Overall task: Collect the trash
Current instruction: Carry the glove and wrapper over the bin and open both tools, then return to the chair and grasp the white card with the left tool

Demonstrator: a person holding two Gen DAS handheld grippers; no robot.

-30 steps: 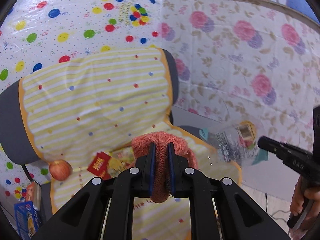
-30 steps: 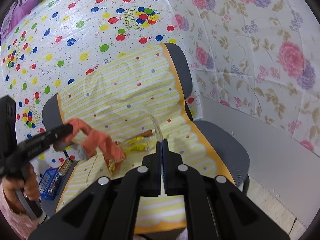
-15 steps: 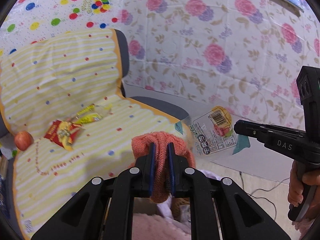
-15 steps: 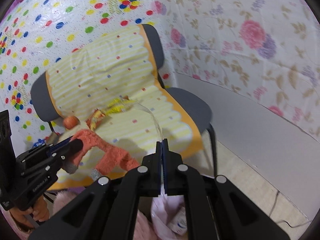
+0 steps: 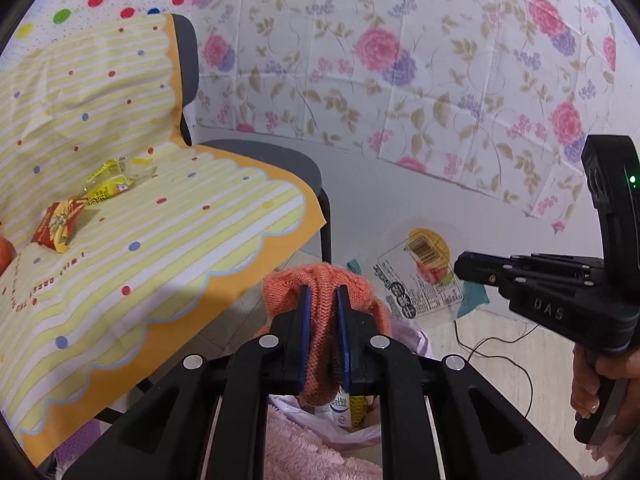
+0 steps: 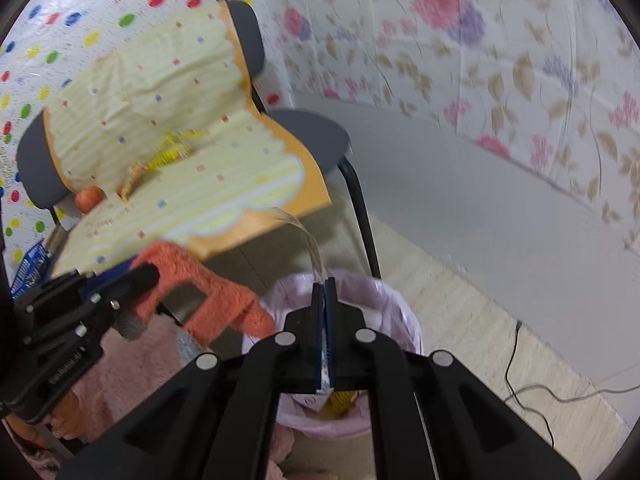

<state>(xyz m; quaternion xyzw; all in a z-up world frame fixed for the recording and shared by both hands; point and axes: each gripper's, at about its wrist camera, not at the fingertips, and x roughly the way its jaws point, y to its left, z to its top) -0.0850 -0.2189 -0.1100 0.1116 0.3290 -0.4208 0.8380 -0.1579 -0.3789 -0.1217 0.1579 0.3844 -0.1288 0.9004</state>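
My left gripper (image 5: 322,296) is shut on an orange knitted cloth (image 5: 320,344), held above the pink-lined trash bin (image 5: 416,336). The cloth (image 6: 200,292) hangs from that gripper at the left of the right wrist view. My right gripper (image 6: 325,284) is shut on a clear plastic lid (image 6: 308,240), seen edge-on, over the bin (image 6: 404,320). In the left wrist view the lid (image 5: 420,276) shows its printed label, held by the right gripper (image 5: 464,268). Yellow wrappers (image 5: 108,188) and a red wrapper (image 5: 56,224) lie on the chair seat.
The chair (image 5: 256,156) wears a yellow striped cover (image 5: 180,240). An orange fruit (image 6: 89,198) sits at the seat's back left. The bin holds a carton and yellow packaging (image 6: 340,400). A black cable (image 6: 532,384) runs across the floor. Flowered walls stand behind.
Both grippers have swung right and down, away from the chair seat, and now hang over the trash bin. Each still holds its item.
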